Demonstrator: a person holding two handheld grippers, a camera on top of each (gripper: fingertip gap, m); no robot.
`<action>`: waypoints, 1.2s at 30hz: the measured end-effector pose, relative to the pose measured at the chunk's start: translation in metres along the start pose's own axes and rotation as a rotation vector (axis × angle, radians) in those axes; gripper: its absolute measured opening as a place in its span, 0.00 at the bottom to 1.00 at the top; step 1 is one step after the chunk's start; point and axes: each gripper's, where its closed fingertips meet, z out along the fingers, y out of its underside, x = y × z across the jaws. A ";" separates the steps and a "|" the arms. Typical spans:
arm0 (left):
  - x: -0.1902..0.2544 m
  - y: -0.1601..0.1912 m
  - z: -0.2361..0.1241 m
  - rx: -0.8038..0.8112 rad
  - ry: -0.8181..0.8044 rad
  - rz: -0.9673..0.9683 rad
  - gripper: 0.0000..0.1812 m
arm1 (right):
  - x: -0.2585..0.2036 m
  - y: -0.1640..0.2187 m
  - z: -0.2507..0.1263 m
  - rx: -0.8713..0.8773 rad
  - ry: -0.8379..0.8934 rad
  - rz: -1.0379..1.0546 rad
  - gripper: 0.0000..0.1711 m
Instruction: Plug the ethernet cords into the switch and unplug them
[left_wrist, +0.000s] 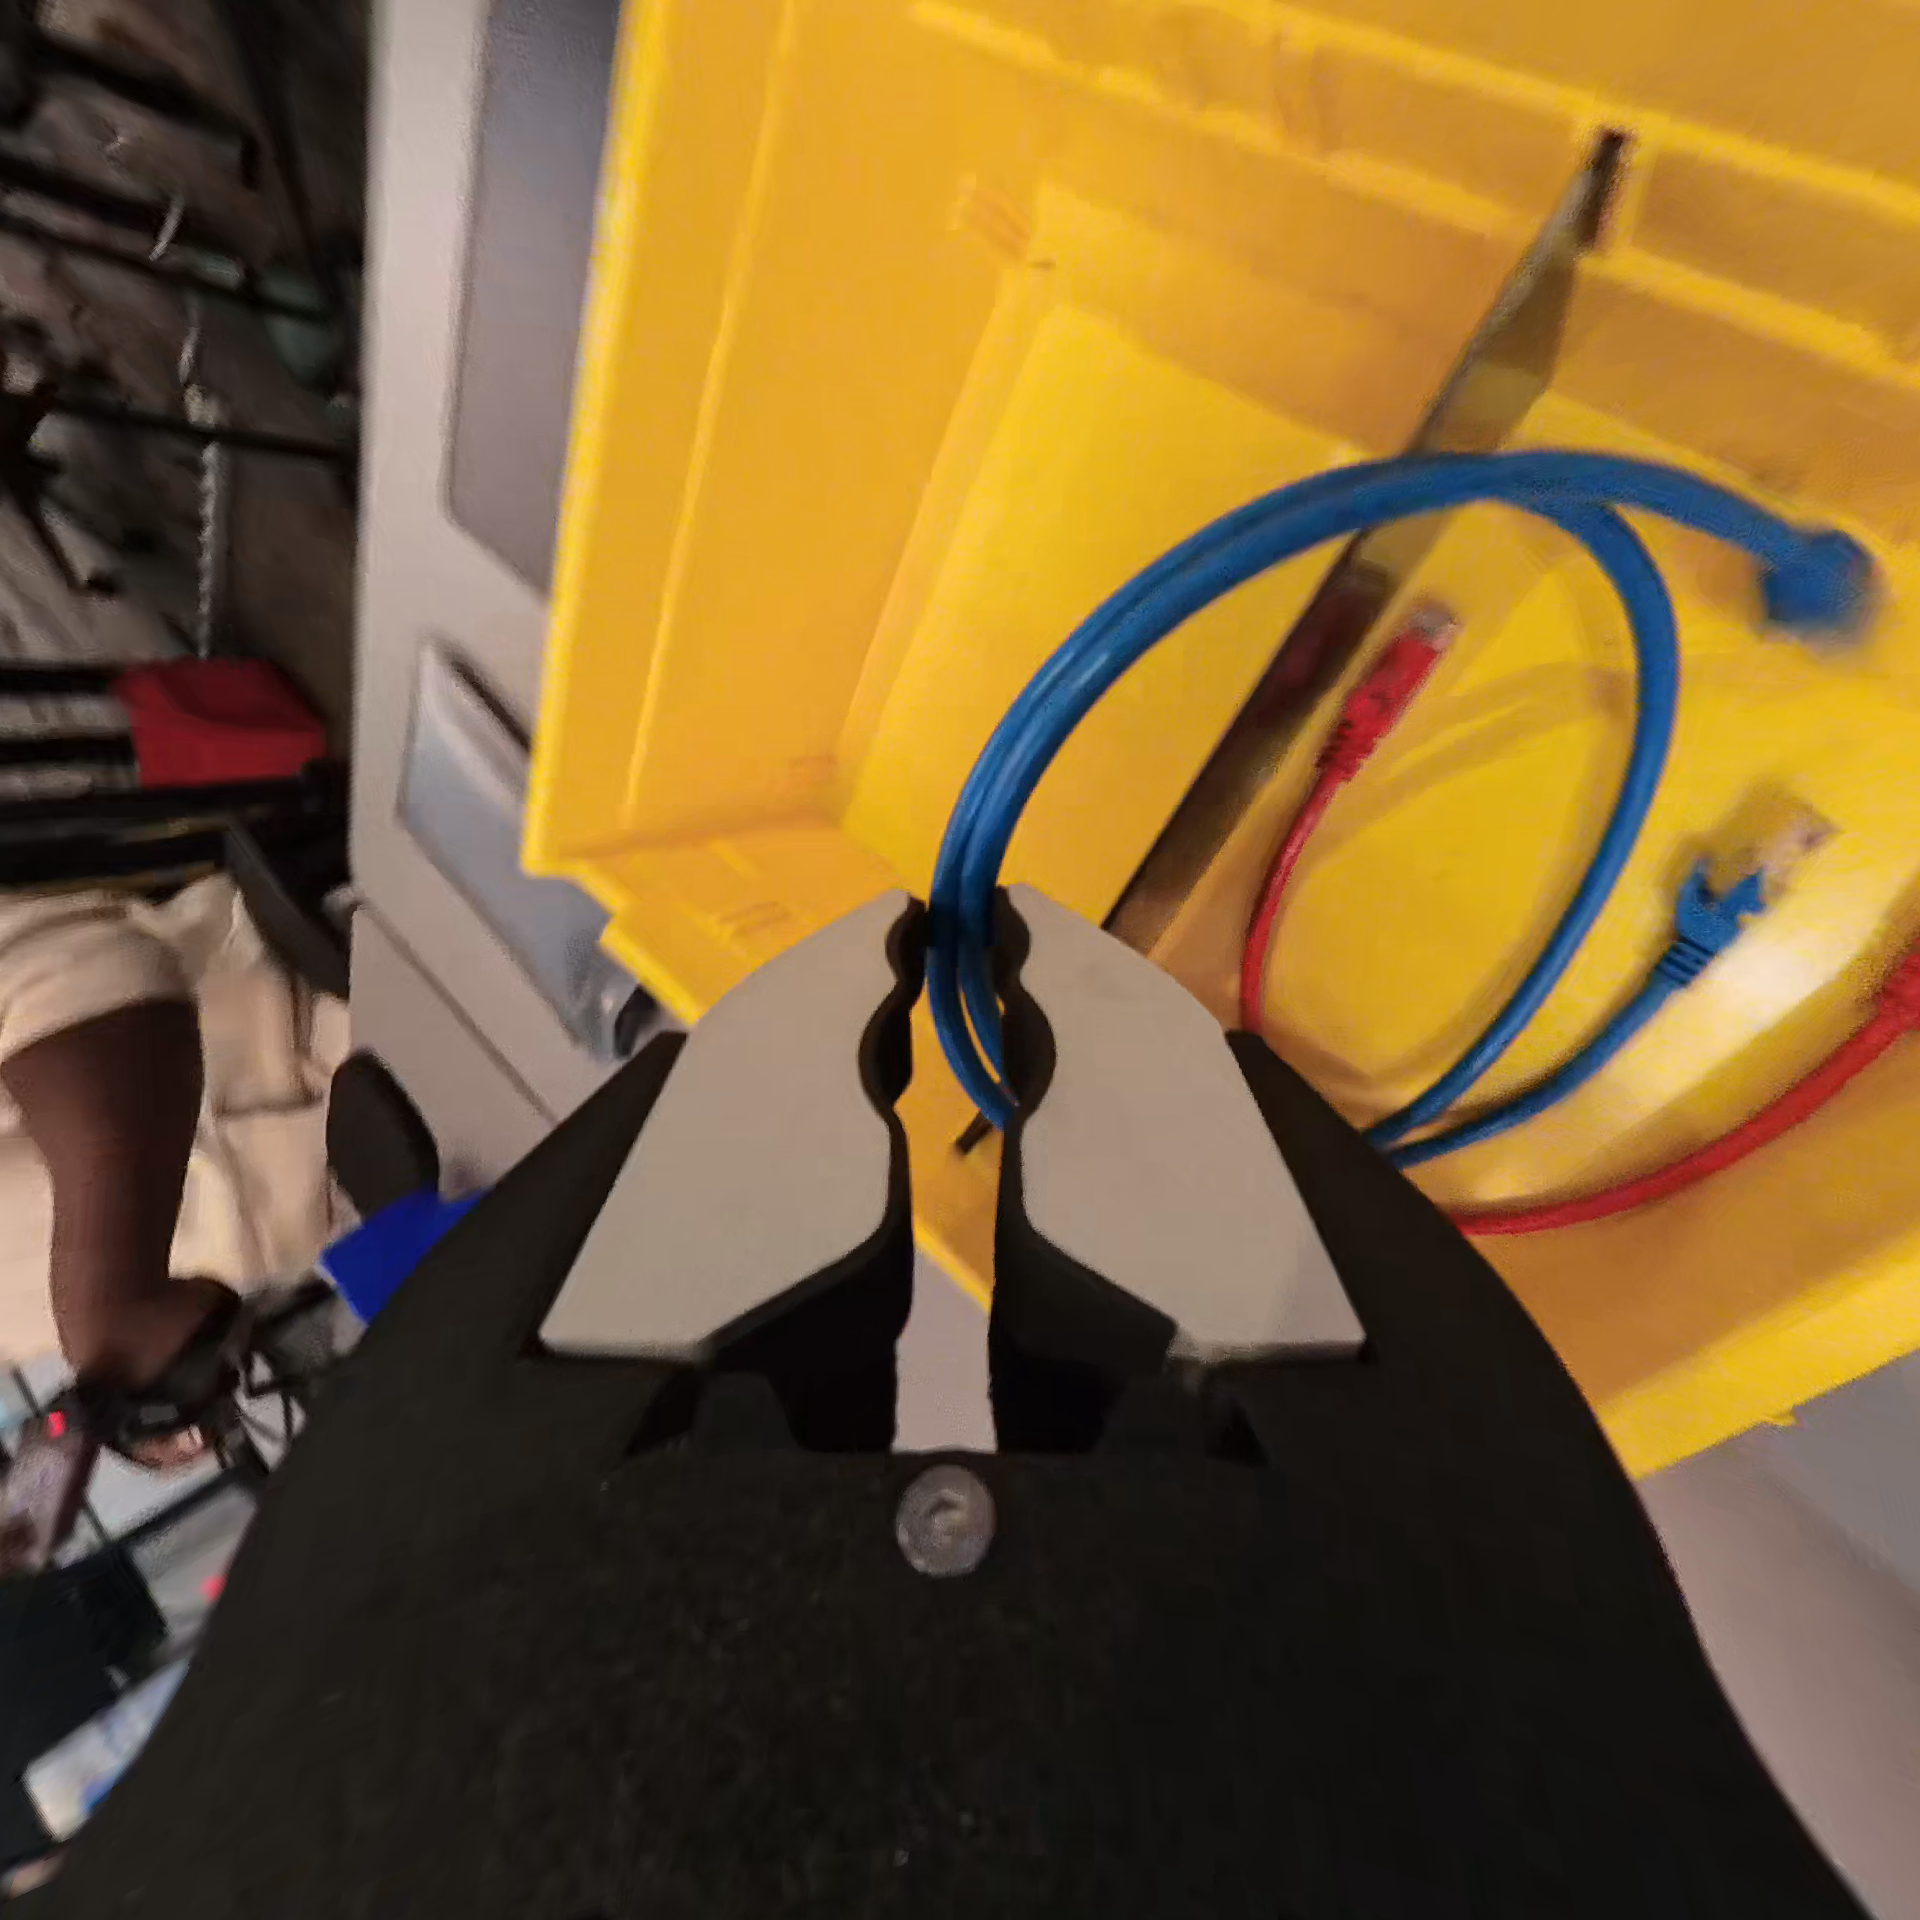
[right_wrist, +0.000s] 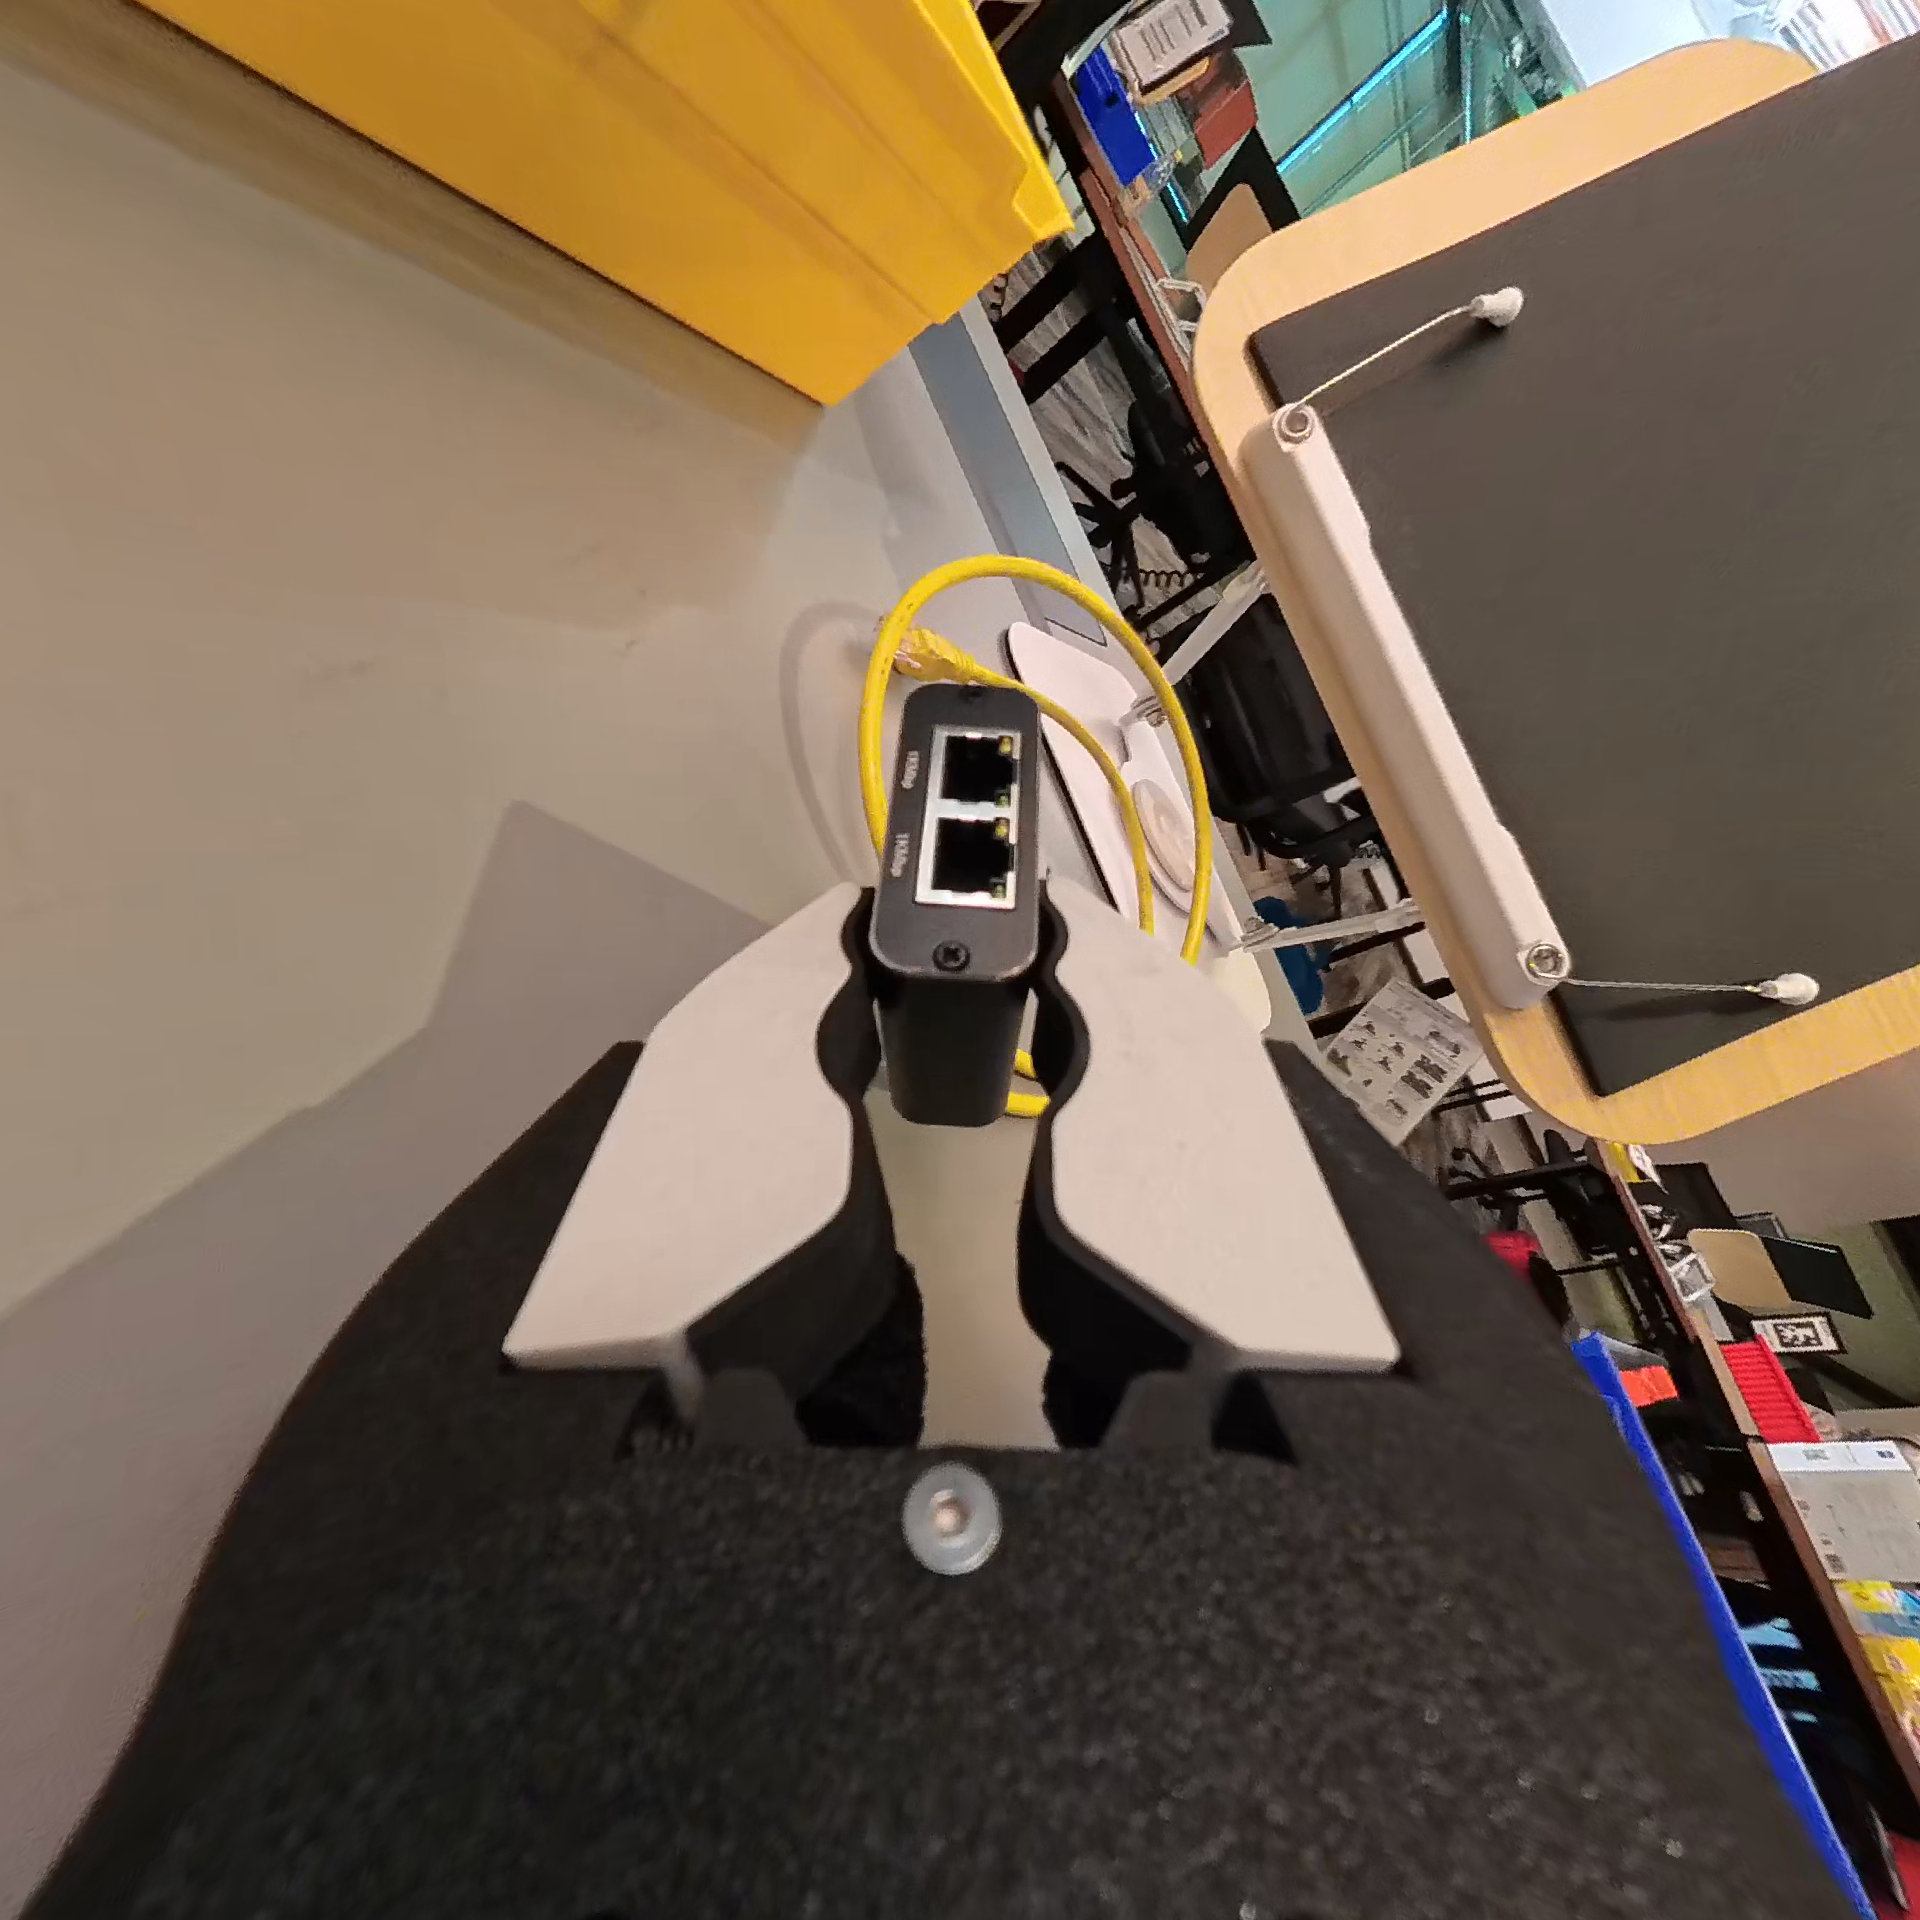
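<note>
In the left wrist view my left gripper (left_wrist: 961, 914) is shut on a looped blue ethernet cord (left_wrist: 1226, 561) and holds it over a yellow bin (left_wrist: 1039, 468). Its two blue plugs (left_wrist: 1813, 582) hang free on the right. A red ethernet cord (left_wrist: 1351, 738) lies in the bin beside it. In the right wrist view my right gripper (right_wrist: 951, 930) is shut on a small black switch (right_wrist: 956, 831). Its two empty ports face the camera. A yellow ethernet cord (right_wrist: 1174, 727) loops behind the switch, its plug (right_wrist: 930, 655) just above the switch top.
A grey table (right_wrist: 364, 623) lies under both grippers. The yellow bin (right_wrist: 727, 156) shows at the top of the right wrist view. A dark panel with a wood rim (right_wrist: 1662, 520) stands on the right. A person (left_wrist: 125, 1091) stands at the left, beyond the table. My hands' fingertips stand some 35 cm from each other.
</note>
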 end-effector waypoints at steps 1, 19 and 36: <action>-0.009 0.000 -0.012 0.012 -0.034 -0.060 0.06 | 0.000 0.000 0.000 0.003 -0.003 0.011 0.16; 0.186 -0.029 -0.147 0.595 0.603 -1.223 0.03 | 0.008 -0.004 -0.004 0.019 0.000 0.072 0.16; 0.283 -0.047 -0.093 0.578 0.413 -1.418 0.03 | 0.006 -0.004 -0.004 0.016 -0.012 0.061 0.15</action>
